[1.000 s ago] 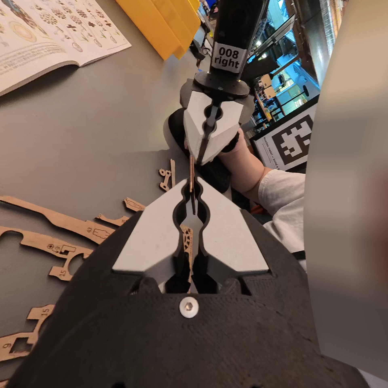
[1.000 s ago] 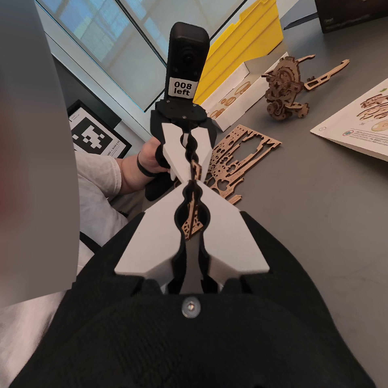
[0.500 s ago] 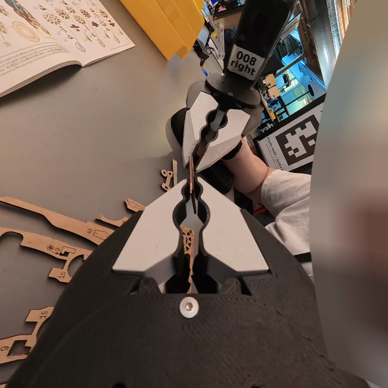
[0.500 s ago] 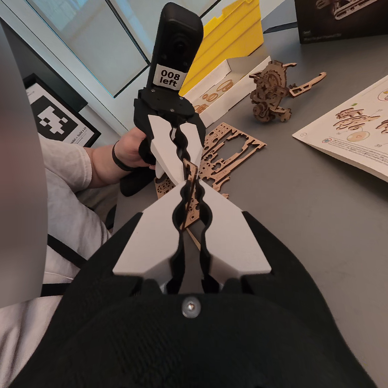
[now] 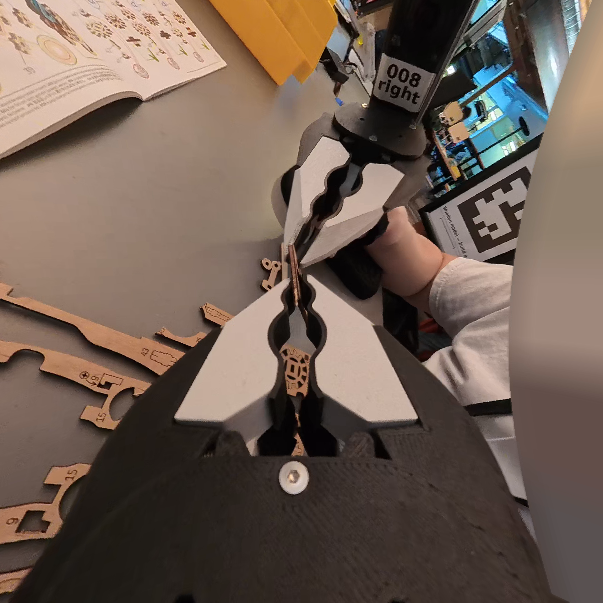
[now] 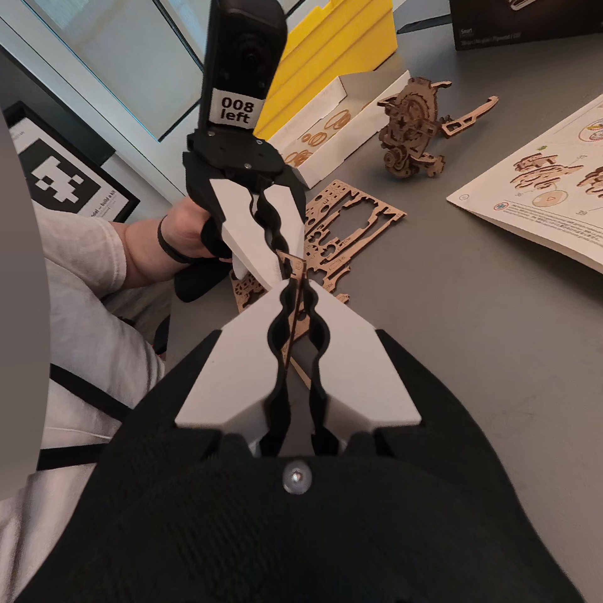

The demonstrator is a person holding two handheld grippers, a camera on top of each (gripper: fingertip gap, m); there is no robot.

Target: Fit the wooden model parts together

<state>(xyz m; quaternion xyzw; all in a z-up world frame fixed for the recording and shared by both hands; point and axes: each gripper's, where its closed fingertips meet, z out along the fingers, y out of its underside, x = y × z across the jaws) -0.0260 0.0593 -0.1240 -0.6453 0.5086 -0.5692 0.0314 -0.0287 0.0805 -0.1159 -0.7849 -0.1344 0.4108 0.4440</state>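
My left gripper (image 5: 295, 281) is shut on a thin flat wooden part (image 5: 294, 368) with a gear shape cut in it, seen almost edge-on between its white fingers. My right gripper (image 6: 295, 282) is shut on another thin wooden part (image 6: 291, 321), also edge-on. The two grippers face each other tip to tip above the grey table, and the two parts meet at the fingertips. In the left wrist view the right gripper (image 5: 295, 257) comes down from the upper right. In the right wrist view the left gripper (image 6: 282, 266) leans in from the upper left. The joint itself is hidden.
A punched-out wooden sheet (image 6: 354, 222) lies just behind the grippers, with sheet scraps (image 5: 81, 339) at the left. A part-built wooden model (image 6: 411, 130), a white tray of rings (image 6: 329, 130), a yellow bin (image 6: 329, 55) and an open booklet (image 6: 538, 186) stand farther back. Less than 4 cm separates the two grippers' tips.
Both grippers have tilted while staying tip to tip: the right one now leans in from the upper right, the left one from the upper left. Both stay shut on their parts.
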